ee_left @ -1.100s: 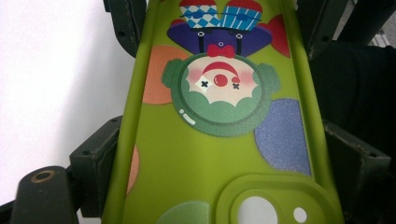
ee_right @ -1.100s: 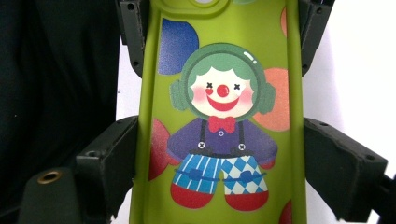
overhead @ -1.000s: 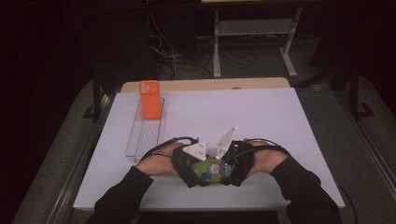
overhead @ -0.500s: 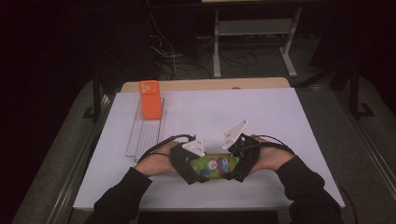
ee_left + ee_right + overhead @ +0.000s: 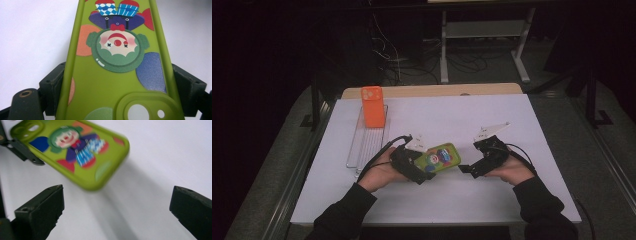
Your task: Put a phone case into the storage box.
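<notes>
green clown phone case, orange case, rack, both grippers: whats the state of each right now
green clown phone case: lifted off the table, clamped at its camera end
left gripper: shut on the green case's two long edges
right gripper: jaws wide open, nothing between them, just off the case's free end
orange phone case: standing upright at the far end of the rack
wire rack: flat on the table, near part bare

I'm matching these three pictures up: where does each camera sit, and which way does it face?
High view: above the person's side, looking forward and down on the table; both forearms, left gripper, right gripper.
Left gripper view: on the left gripper, looking along the green phone case clamped between its fingers.
Right gripper view: on the right gripper, facing the case past its open fingers.
All three views share the case.
</notes>
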The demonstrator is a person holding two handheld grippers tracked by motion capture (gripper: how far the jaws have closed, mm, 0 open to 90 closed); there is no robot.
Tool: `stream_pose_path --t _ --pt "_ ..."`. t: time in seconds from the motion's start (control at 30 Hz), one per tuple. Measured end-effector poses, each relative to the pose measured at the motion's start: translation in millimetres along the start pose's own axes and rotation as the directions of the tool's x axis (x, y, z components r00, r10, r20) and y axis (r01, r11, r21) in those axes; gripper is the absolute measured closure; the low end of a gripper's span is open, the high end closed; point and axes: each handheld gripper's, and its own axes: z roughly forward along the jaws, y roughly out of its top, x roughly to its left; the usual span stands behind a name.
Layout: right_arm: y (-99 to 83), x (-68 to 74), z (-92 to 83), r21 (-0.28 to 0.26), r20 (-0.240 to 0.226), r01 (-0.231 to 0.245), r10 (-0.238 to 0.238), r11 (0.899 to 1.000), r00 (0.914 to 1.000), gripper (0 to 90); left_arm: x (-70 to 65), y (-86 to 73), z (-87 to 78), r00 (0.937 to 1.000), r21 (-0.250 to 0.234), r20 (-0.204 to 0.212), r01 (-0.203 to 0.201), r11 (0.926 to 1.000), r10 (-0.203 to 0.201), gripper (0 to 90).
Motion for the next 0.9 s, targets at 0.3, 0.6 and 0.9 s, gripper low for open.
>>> stream_pose_path --t 0.3,0.6,0.9 --pt "-16.9 4.8 9.1 -0.056 0.074 -0.103 0.107 0.993 0.9915 0.0 3.0 -0.7 -0.2 0.9927 0.008 -0.078 0.093 0.9956 -0.092 15.3" --pt "-22.3 14.7 23.4 -0.091 0.114 -0.105 0.115 0.990 0.9868 0.0 5.4 -1.8 0.4 0.9866 0.008 -0.087 0.139 0.9902 -0.138 15.3" --pt "-18.9 23.1 26.5 -0.077 0.195 0.007 0.008 0.997 0.9808 0.0 6.9 -2.7 1.1 0.9842 0.011 -0.079 0.160 0.9871 -0.158 15.3"
